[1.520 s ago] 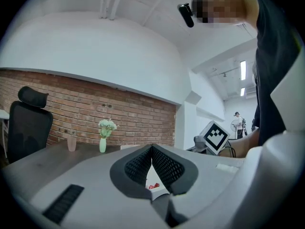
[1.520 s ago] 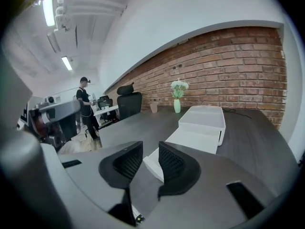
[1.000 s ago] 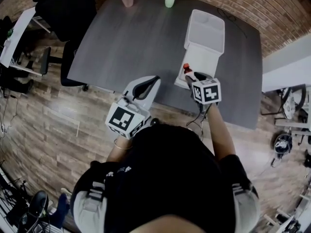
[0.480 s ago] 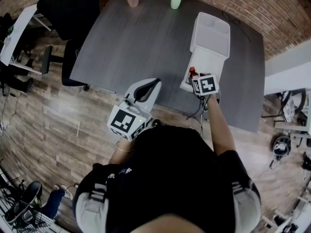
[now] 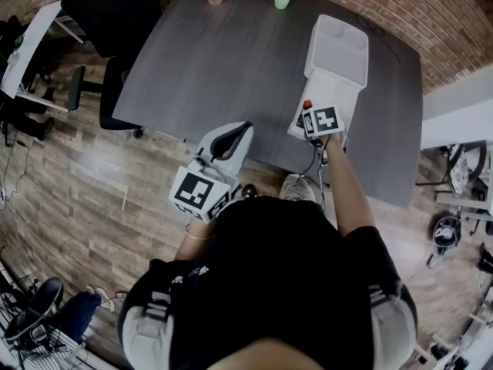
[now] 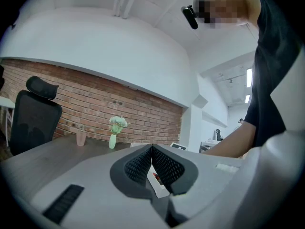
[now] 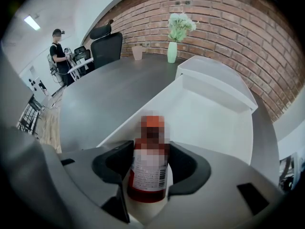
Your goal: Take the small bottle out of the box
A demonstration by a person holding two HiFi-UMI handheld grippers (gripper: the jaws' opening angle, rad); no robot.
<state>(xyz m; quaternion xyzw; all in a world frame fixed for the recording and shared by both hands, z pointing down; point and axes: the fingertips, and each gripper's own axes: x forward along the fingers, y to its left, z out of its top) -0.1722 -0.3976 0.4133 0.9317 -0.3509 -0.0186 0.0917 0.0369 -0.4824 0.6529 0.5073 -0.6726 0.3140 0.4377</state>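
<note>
Small bottle (image 7: 148, 163): red-capped, upright on the flat white flap (image 7: 209, 123) in front of the open box (image 7: 217, 78), near the edge of the grey surface (image 5: 231, 60).
Right tool (image 7: 150, 151): jaws wide and closing, bottle between them, pads just beside its sides, no squeeze evident.
Left tool (image 6: 151, 149): tips together, empty.
Step, as judged: bottle already outside the compartment.
Next move calls for a firm grip, or backing off without tipping it.
</note>
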